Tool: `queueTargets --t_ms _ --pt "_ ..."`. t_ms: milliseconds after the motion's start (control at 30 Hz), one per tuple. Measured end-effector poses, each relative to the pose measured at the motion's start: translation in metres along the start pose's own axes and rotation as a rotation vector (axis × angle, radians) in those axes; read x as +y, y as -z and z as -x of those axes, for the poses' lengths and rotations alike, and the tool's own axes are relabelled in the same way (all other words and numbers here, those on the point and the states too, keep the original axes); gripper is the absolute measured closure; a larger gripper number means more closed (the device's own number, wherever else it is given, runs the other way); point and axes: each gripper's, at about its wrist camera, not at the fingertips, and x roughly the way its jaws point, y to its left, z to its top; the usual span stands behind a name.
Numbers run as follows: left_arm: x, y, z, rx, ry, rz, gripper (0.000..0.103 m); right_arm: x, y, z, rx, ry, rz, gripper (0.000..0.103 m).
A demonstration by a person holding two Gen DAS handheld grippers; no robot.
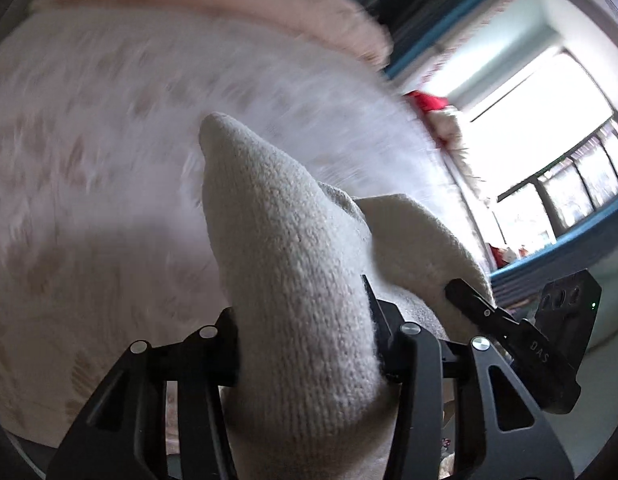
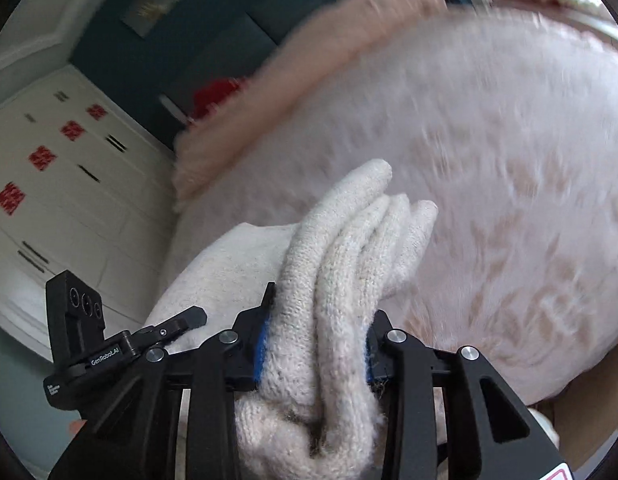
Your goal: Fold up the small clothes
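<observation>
Bedroom setting, pale patterned bedspread (image 1: 109,160) spread out below both tools, all of it smeared with motion blur. Right up close, the left gripper (image 1: 309,344) has its jaws pinched on a thick cream knitted garment (image 1: 281,248), which bulges forward out of the jaws in a blunt cone. The right gripper (image 2: 317,344) is clamped on the other end, where the knit bunches in several rolled folds (image 2: 349,248) poking out ahead of the fingers. Between the two tools a smoother stretch of the same cloth sags, so I judge the piece hangs clear of the bed, carried by both ends.

As for progress: it looks bundled, not neatly squared, so I'd call the fold underway at best, with laying down and flattening left to do.

Further out, a pink fluffy blanket (image 2: 309,60) edges the bed. Beyond the right tool stand white cupboard doors (image 2: 69,184) with red paper cut-outs; beyond the left, a bright window (image 1: 549,152). No basket or box shows anywhere.
</observation>
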Motion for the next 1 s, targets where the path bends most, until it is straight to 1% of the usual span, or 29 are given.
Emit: queueTargets --t_ms 67,167,200,267,300,333,400,467,567,733,867,933,1000 --pt "-0.028 -0.009 0.038 -0.071 0.032 -0.078 0.059 0.021 -0.011 0.031 -0.069 -0.024 0.029 0.070" --pt "-0.061 -0.019 0.088 -0.166 0.065 -0.171 0.058 0.060 -0.023 0.086 -0.191 -0.066 0.102 0.070" --pt "-0.073 -0.023 0.112 -0.209 0.082 -0.207 0.058 0.071 -0.029 0.099 -0.226 -0.082 0.123 0.070" --pt "-0.087 -0.030 0.148 -0.278 0.102 -0.257 0.058 0.102 -0.040 0.127 -0.304 -0.121 0.182 0.070" --pt "-0.095 -0.035 0.175 -0.328 0.116 -0.287 0.058 0.118 -0.042 0.141 -0.336 -0.139 0.208 0.070" --pt "-0.102 -0.039 0.185 -0.358 0.120 -0.304 0.057 0.136 -0.045 0.153 -0.374 -0.161 0.245 0.070" --pt "-0.109 -0.045 0.227 -0.444 0.129 -0.348 0.057 0.173 -0.050 0.172 -0.441 -0.197 0.322 0.069" --pt "-0.111 -0.050 0.263 -0.523 0.128 -0.383 0.056 0.197 -0.055 0.183 -0.479 -0.234 0.368 0.069" --pt "-0.106 -0.053 0.304 -0.603 0.102 -0.413 0.056 0.236 -0.061 0.193 -0.516 -0.293 0.421 0.069" --pt "-0.090 -0.055 0.346 -0.704 0.046 -0.453 0.056 0.284 -0.067 0.184 -0.541 -0.357 0.484 0.069" --pt "-0.070 -0.052 0.364 -0.757 0.018 -0.462 0.056 0.309 -0.071 0.164 -0.532 -0.382 0.524 0.069" --pt "-0.054 -0.054 0.363 -0.763 0.001 -0.452 0.055 0.313 -0.072 0.144 -0.508 -0.385 0.528 0.069" --pt "-0.035 -0.058 0.354 -0.750 -0.009 -0.430 0.055 0.314 -0.073 0.122 -0.465 -0.381 0.520 0.069"
